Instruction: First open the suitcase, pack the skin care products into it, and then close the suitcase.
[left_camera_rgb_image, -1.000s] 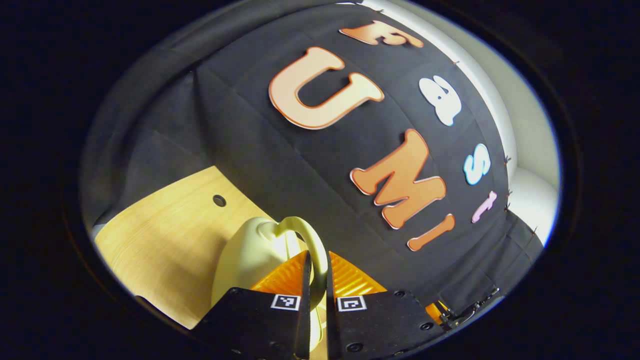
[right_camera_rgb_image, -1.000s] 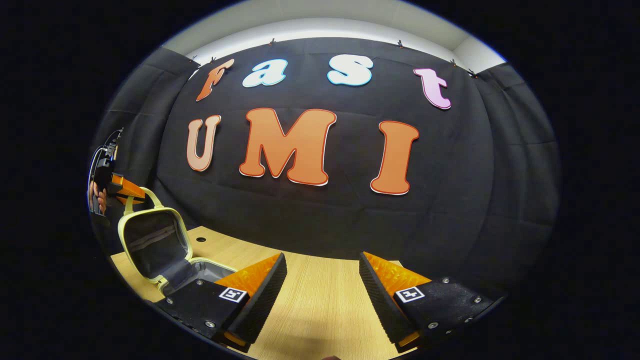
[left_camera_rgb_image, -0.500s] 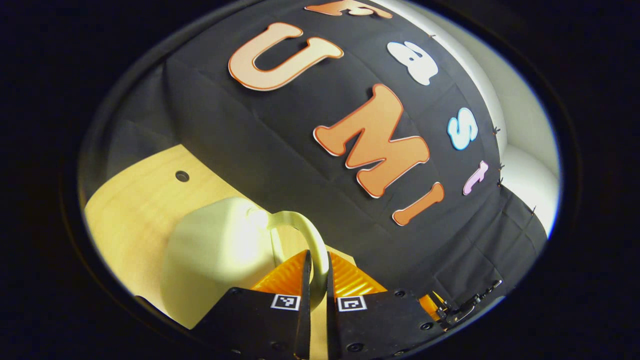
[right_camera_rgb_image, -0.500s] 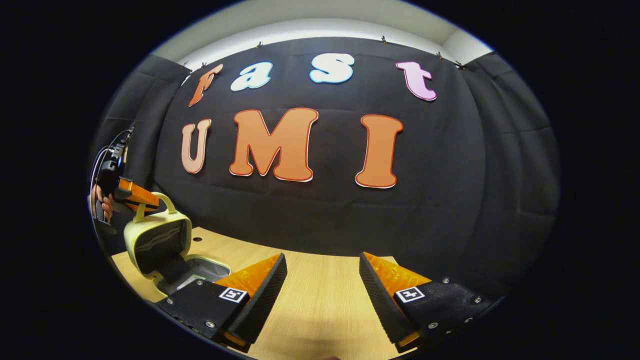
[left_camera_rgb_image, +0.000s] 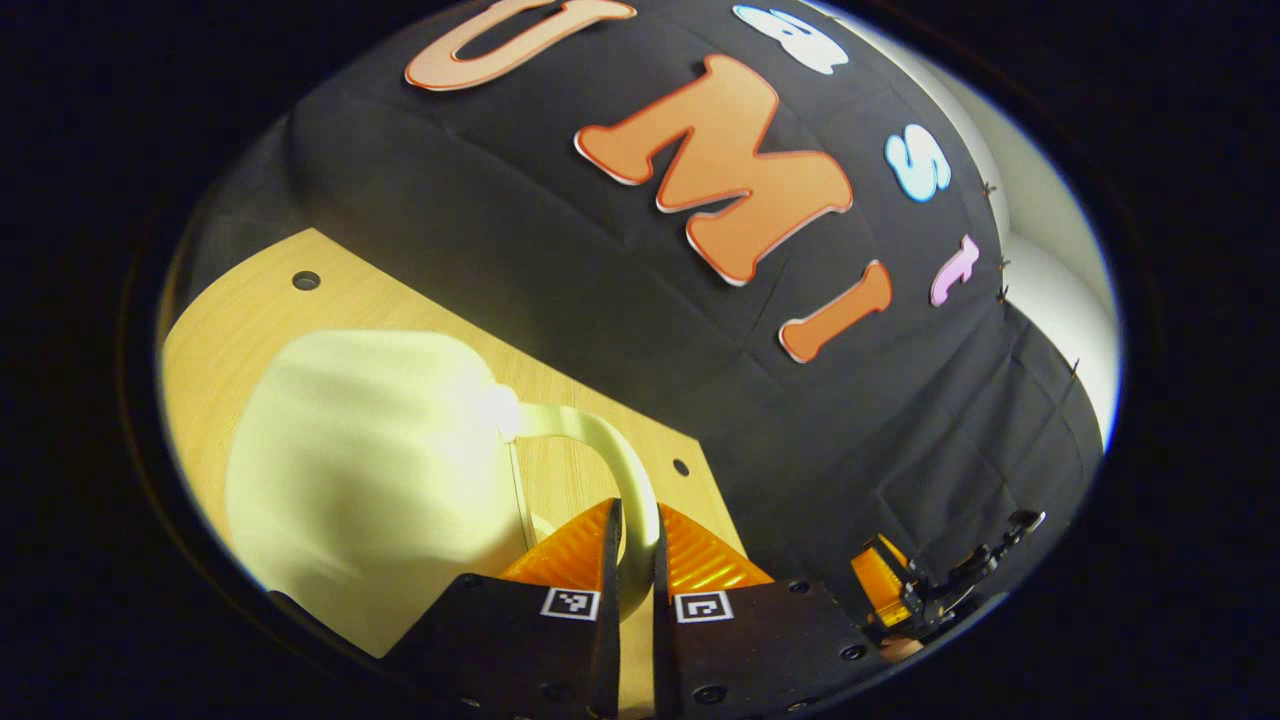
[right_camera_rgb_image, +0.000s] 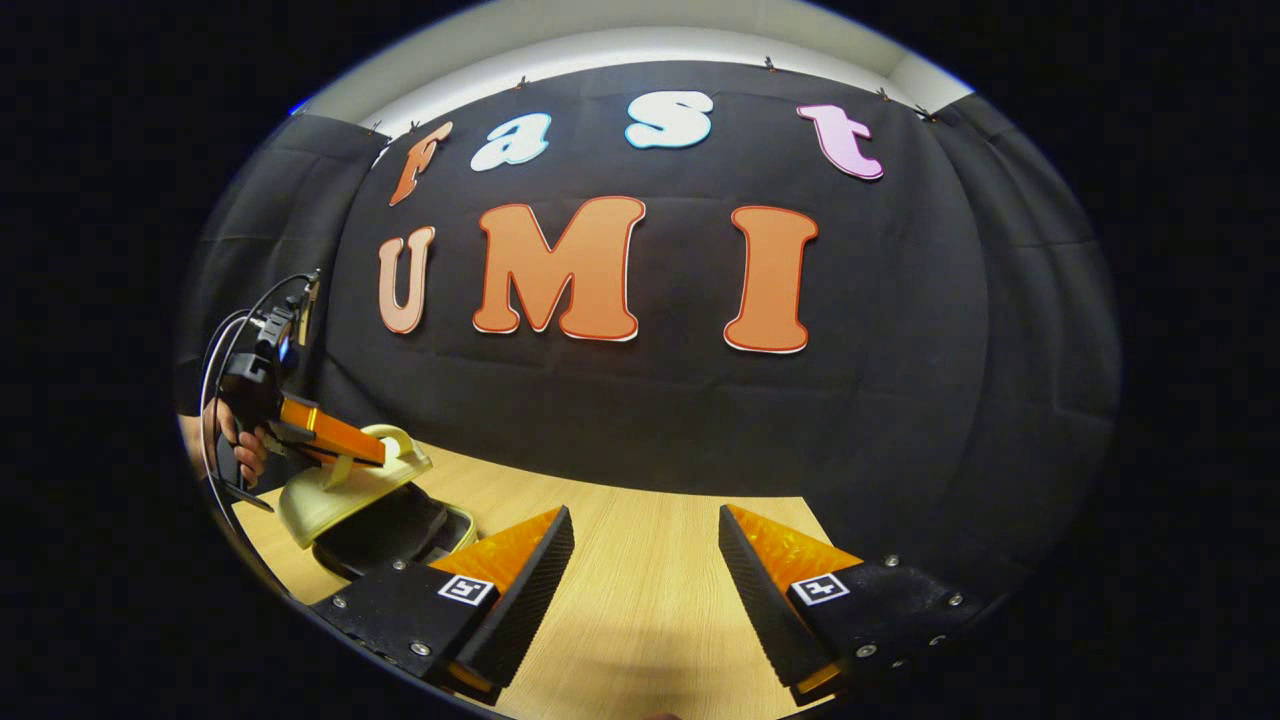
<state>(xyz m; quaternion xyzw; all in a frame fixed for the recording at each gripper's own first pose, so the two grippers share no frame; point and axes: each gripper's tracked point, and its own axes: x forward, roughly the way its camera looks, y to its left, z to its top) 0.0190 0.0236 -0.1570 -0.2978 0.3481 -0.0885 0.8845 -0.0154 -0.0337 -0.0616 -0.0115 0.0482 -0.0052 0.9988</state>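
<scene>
The pale yellow suitcase lid (left_camera_rgb_image: 360, 470) is tilted low over its base in the left gripper view. My left gripper (left_camera_rgb_image: 635, 535) is shut on the lid's curved handle (left_camera_rgb_image: 612, 455). In the right gripper view the suitcase (right_camera_rgb_image: 345, 495) sits at the far left of the table, its lid partly down over the dark lining, with the left gripper (right_camera_rgb_image: 335, 440) and a hand (right_camera_rgb_image: 240, 445) on the handle. My right gripper (right_camera_rgb_image: 645, 545) stands open above bare wood, nothing between its fingers.
The light wooden table (right_camera_rgb_image: 640, 610) runs back to the black cloth wall. Small round holes (left_camera_rgb_image: 305, 280) mark the tabletop near its rear edge. A cable (right_camera_rgb_image: 225, 345) loops off the left gripper. The right gripper (left_camera_rgb_image: 890, 595) shows low at the right of the left gripper view.
The left gripper has swung the lid down by its handle, from nearly upright to low over the base. The right gripper has barely moved and stays open.
</scene>
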